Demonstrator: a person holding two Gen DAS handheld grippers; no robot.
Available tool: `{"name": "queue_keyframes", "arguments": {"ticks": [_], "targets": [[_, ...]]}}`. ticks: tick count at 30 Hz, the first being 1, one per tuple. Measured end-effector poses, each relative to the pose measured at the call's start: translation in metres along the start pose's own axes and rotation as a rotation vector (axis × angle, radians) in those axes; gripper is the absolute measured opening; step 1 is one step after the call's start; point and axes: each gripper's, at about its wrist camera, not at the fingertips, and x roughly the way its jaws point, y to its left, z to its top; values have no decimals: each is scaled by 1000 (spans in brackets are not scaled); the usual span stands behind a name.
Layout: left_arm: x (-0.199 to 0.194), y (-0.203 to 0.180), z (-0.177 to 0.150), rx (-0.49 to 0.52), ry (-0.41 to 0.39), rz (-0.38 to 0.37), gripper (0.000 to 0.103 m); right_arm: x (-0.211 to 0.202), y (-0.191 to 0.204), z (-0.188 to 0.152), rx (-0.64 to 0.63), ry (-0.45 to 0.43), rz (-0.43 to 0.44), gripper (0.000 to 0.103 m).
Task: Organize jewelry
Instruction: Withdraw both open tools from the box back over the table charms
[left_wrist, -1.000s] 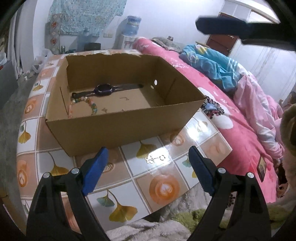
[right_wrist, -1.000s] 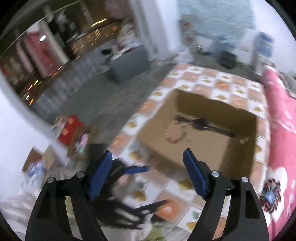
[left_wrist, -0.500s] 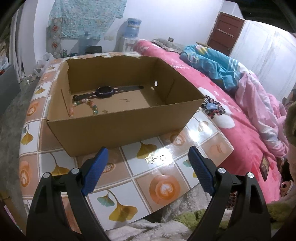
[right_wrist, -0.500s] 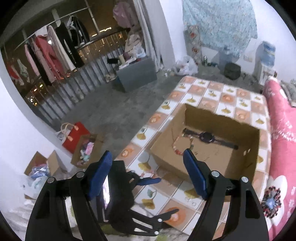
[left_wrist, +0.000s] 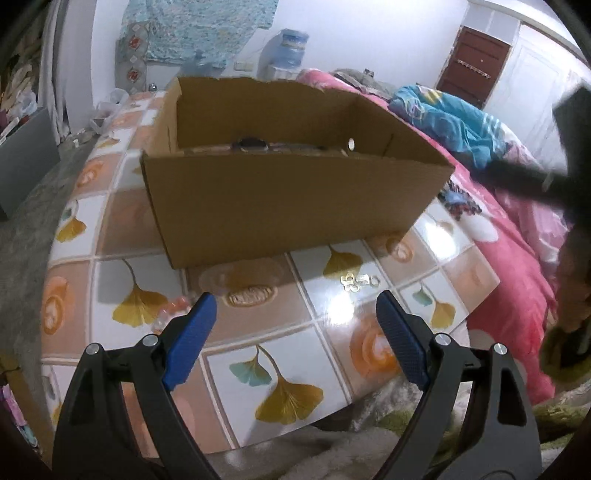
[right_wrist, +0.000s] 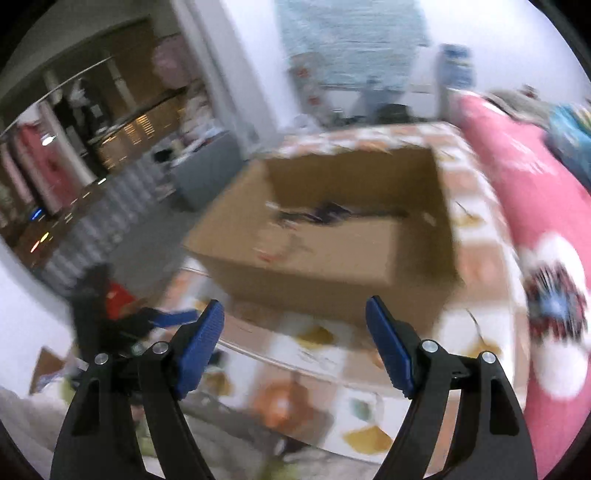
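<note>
An open cardboard box (left_wrist: 291, 199) stands on the tiled table (left_wrist: 258, 321); it also shows in the blurred right wrist view (right_wrist: 332, 254). A dark watch (left_wrist: 251, 143) lies inside it, and shows from the right wrist too (right_wrist: 328, 214). Small silver earrings (left_wrist: 360, 281) lie on the table in front of the box. A pale beaded piece (left_wrist: 168, 312) lies near my left fingertip. My left gripper (left_wrist: 295, 332) is open and empty, low over the table's near side. My right gripper (right_wrist: 293, 343) is open and empty, above the table in front of the box.
A bed with a pink cover (left_wrist: 517, 236) borders the table on the right, with a blue blanket (left_wrist: 450, 125). A flower-shaped hair piece (left_wrist: 460, 201) lies by the box's right corner. The right gripper's dark body (left_wrist: 554, 173) shows blurred at the far right of the left view.
My left gripper has dropped lower and nearer the table, so the box's inside is mostly hidden. My right gripper has swung down from high above towards the box; its view is blurred.
</note>
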Motion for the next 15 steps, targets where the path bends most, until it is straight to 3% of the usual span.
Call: {"name": "queue_keyframes", "arguments": {"ticks": [7,15], "targets": [[30,-17,-15,113,43,-1,84,28,-27,-66,48,31,-164,77],[49,-40,-13,238,22,-6,84,44,-21,-91,37,37,-210,77]]}}
